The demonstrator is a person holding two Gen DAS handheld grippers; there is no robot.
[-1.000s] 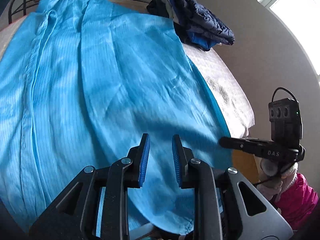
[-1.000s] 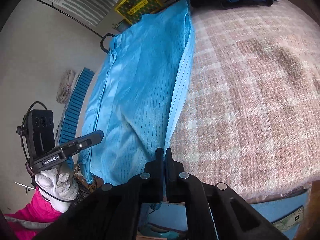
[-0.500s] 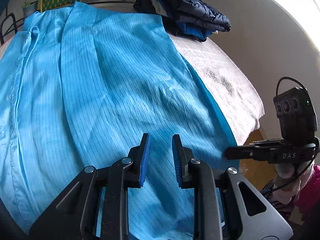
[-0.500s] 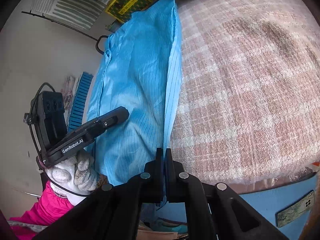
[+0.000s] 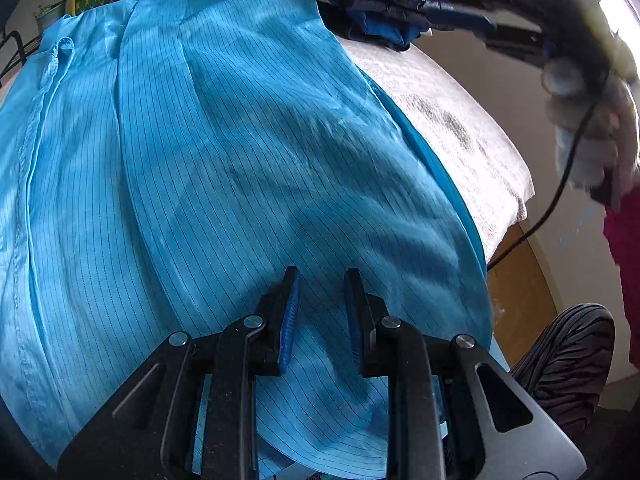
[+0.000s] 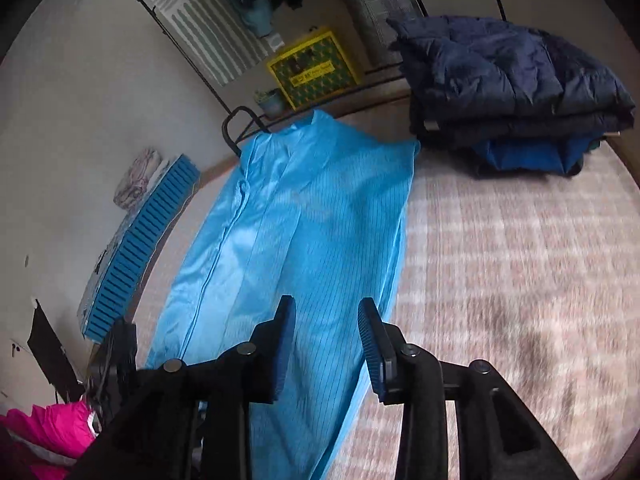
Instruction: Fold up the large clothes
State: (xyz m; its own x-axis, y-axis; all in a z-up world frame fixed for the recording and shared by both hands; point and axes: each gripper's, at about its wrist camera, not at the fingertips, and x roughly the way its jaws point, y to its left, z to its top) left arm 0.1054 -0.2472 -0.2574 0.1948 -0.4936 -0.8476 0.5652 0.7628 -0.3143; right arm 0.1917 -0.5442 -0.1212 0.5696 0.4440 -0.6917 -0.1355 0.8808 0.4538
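A large light-blue pinstriped garment [image 5: 240, 160] lies lengthwise on the bed, its right side folded over the middle. My left gripper [image 5: 322, 312] hovers close over the garment's near end, its jaws a little apart with nothing pinched between them. In the right wrist view the same garment [image 6: 312, 216] stretches away from my right gripper [image 6: 326, 336], which is raised above its right edge. The right gripper's jaws are opening and hold nothing. The right gripper also shows as a dark blur [image 5: 500, 28] at the top right of the left wrist view, held by a white-gloved hand [image 5: 580, 140].
A stack of folded dark-blue padded jackets [image 6: 512, 88] sits at the bed's far right corner. The pink plaid blanket [image 6: 520, 260] covers the bed to the right of the garment. A yellow-green box [image 6: 316, 68] and a blue slatted crate [image 6: 140, 248] stand beyond the bed. A shoe [image 5: 568, 356] is at the lower right.
My right gripper let go of the garment's right edge, opened, and rose away over the bed. My left gripper sank slightly towards the cloth, jaws unchanged.
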